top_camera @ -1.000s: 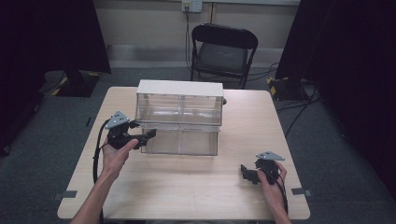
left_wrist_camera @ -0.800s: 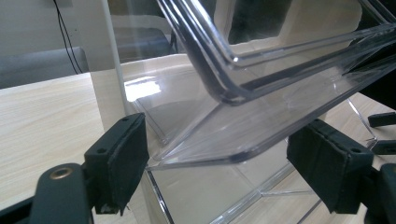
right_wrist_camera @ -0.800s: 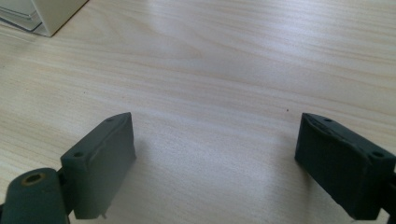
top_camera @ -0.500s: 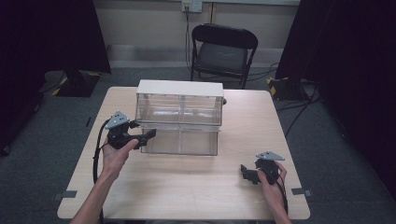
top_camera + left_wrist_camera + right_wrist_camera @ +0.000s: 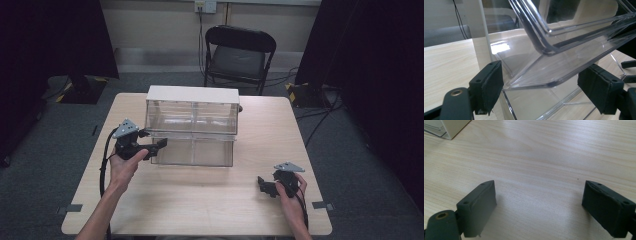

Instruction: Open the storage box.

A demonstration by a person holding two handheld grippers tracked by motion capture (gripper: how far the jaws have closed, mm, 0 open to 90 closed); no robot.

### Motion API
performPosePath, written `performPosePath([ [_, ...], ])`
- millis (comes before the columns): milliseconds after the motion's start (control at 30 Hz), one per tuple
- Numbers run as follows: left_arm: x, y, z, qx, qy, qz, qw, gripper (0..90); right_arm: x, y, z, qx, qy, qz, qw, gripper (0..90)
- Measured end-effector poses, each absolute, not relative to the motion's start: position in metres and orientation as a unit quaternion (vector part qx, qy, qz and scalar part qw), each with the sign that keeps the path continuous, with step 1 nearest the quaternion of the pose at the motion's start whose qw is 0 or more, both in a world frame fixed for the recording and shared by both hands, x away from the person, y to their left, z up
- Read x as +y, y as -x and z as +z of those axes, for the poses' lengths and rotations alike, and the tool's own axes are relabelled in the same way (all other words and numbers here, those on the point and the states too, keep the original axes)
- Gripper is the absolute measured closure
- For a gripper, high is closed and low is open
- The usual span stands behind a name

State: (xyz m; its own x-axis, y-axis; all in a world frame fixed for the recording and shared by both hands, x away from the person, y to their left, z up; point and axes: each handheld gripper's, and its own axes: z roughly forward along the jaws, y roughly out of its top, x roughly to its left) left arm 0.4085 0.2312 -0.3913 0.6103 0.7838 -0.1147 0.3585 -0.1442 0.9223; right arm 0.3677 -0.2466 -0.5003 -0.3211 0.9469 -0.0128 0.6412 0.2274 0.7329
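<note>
Drawer pull under way at the clear cabinet, left side.

Left gripper [image 5: 159,146] has its fingers [image 5: 489,82] closed on the front lip of the lower drawer [image 5: 192,152]. Both pads meet the clear plastic, so this reads as a grip. The drawer sits in the bottom tier of the white-topped cabinet [image 5: 192,95] at mid counter [image 5: 200,210] and juts partway out toward the person. Its long axis runs side to side across the counter, with its front facing the person. The step in hand looks like sliding it open, so the next move calls for a straight, level pull toward the near edge without dragging the cabinet along. Right gripper [image 5: 262,186] rests near the right front corner, well apart, its fingers [image 5: 479,205] spread wide over bare wood.
</note>
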Motion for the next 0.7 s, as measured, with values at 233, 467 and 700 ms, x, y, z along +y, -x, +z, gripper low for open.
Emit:
performPosePath([
  [233, 0.2312, -0.4084, -0.3914, 0.393, -0.729, 0.203, 0.522, 20.5, -0.2466, -0.3677, -0.5003, 0.746, -0.532, 0.322, 0.238, 11.3],
  [467, 0.2307, -0.4084, -0.3915, 0.395, -0.729, 0.204, 0.521, 20.3, -0.2466, -0.3677, -0.5003, 0.746, -0.532, 0.322, 0.238, 11.3],
  [700, 0.2308, -0.4084, -0.3916, 0.395, -0.729, 0.204, 0.521, 20.4, -0.2466, -0.3677, -0.5002, 0.746, -0.532, 0.322, 0.238, 11.3],
])
